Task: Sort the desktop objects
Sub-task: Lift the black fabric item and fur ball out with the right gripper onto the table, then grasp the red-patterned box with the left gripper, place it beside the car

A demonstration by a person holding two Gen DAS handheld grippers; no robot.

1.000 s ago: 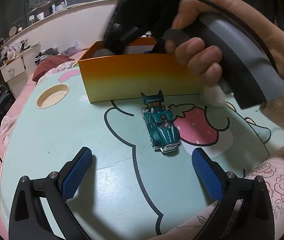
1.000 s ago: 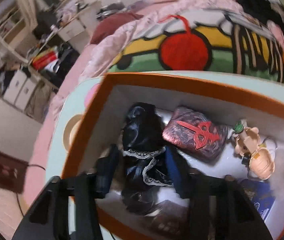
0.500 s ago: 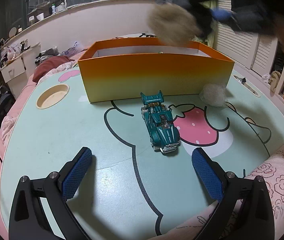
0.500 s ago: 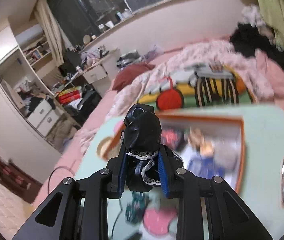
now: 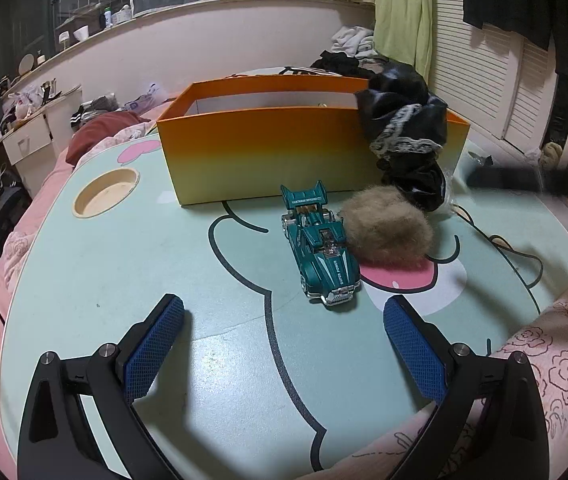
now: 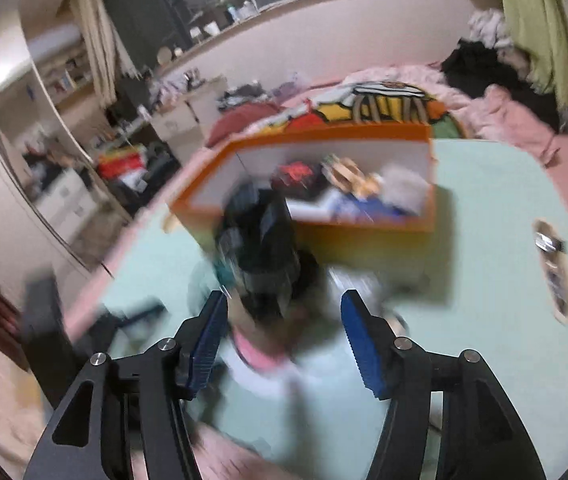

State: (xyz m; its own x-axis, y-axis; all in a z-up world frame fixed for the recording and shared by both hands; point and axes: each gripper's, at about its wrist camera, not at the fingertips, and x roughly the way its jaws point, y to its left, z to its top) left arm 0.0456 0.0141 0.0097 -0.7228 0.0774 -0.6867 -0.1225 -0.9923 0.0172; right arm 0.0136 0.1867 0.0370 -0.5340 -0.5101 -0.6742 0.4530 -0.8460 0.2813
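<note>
On the desk (image 5: 123, 264), mint green with a cartoon print, a teal toy car (image 5: 320, 248) is sitting just in front of an orange box (image 5: 267, 152), a tan fluffy ball (image 5: 388, 232) touching its side. A black lace-trimmed scrunchie (image 5: 404, 132) is showing in mid-air by the box's near corner, its lower end close to the desk; it is apparently dropping free, judging by the right gripper (image 6: 284, 328), whose jaws have just been opening and are standing apart, pads not pressing the blurred dark scrunchie ahead of them. My reading: things are being pulled out of the box and laid beside the car for sorting. The left gripper (image 5: 284, 340) is hovering low before the car with jaws wide and empty, likely waiting its turn. Inside the box, more small items are lying, too blurred to name. Around the desk, a pink bed with a bright blanket, a windowsill with bottles, green curtain, cluttered drawers.
</note>
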